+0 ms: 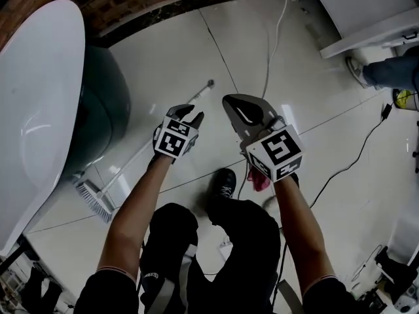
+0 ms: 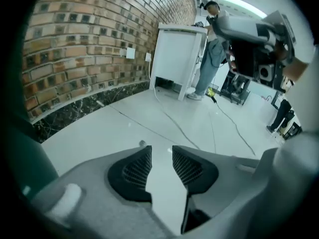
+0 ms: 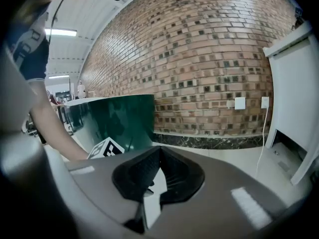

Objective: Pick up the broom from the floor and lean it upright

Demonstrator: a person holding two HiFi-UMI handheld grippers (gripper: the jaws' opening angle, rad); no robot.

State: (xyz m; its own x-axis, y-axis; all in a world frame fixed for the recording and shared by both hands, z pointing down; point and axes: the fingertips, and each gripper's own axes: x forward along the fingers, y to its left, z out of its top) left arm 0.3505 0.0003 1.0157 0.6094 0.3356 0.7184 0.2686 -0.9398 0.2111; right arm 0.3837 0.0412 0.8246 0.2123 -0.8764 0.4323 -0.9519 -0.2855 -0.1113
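Observation:
The broom (image 1: 93, 201) lies on the white tiled floor, brush head at the lower left and its thin handle slanting up to an end cap (image 1: 210, 82). My left gripper (image 1: 194, 114) hovers over the middle of the handle and hides that stretch. Its jaws stand open with only floor between them (image 2: 162, 151), and the handle's end cap (image 2: 142, 143) peeks past the left jaw tip. My right gripper (image 1: 239, 106) hangs just to the right of the handle, touching nothing. In the right gripper view its tips (image 3: 159, 151) meet, holding nothing.
A large green tub with a white top (image 1: 39, 110) stands close to the broom's left side. A brick wall (image 2: 75, 49) and a white cabinet (image 2: 177, 59) are behind, with a person (image 2: 212, 49) standing by it. Cables (image 1: 353, 156) run across the floor at right.

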